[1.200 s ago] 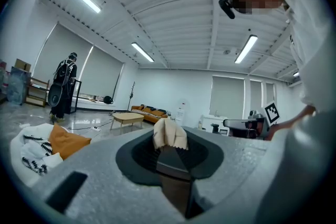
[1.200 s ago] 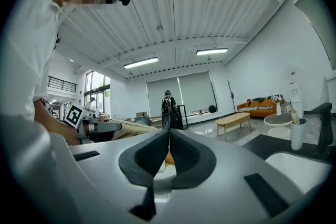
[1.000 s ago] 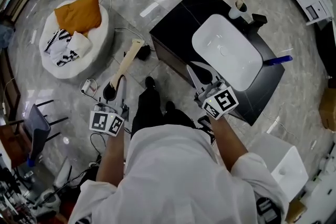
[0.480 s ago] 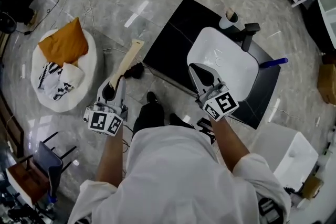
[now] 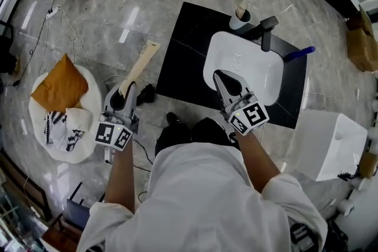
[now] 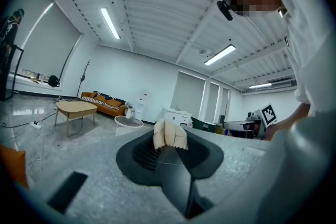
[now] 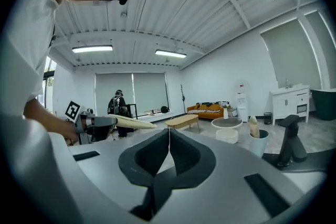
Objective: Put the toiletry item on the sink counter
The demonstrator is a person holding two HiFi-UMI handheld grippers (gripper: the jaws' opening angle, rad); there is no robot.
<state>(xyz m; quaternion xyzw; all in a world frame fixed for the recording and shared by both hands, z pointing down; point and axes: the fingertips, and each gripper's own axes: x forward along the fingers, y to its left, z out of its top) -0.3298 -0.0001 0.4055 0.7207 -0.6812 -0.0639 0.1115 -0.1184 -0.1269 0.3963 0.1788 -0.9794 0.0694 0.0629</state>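
Observation:
A long cream tube [image 5: 139, 66], the toiletry item, sticks forward out of my left gripper [image 5: 123, 96], which is shut on its near end. In the left gripper view the tube's crimped end [image 6: 169, 134] shows between the dark pads. The tube hangs over the floor just left of the black sink counter [image 5: 184, 53]. My right gripper [image 5: 221, 78] is shut with nothing in it and hovers over the near rim of the white basin [image 5: 251, 62]. In the right gripper view its pads [image 7: 169, 139] meet, and the tube [image 7: 131, 122] shows at the left.
A black faucet [image 5: 265, 32], a white cup [image 5: 238, 18] with something in it and a blue item [image 5: 299, 53] stand on the counter's far side. A white box [image 5: 331, 144] is at the right, a round cushion with an orange pillow [image 5: 59, 91] at the left. Cables lie on the floor.
The person has turned toward the counter, which now lies straight ahead. The left gripper has swung with the tube closer to the counter's left edge. The right gripper stays shut over the basin.

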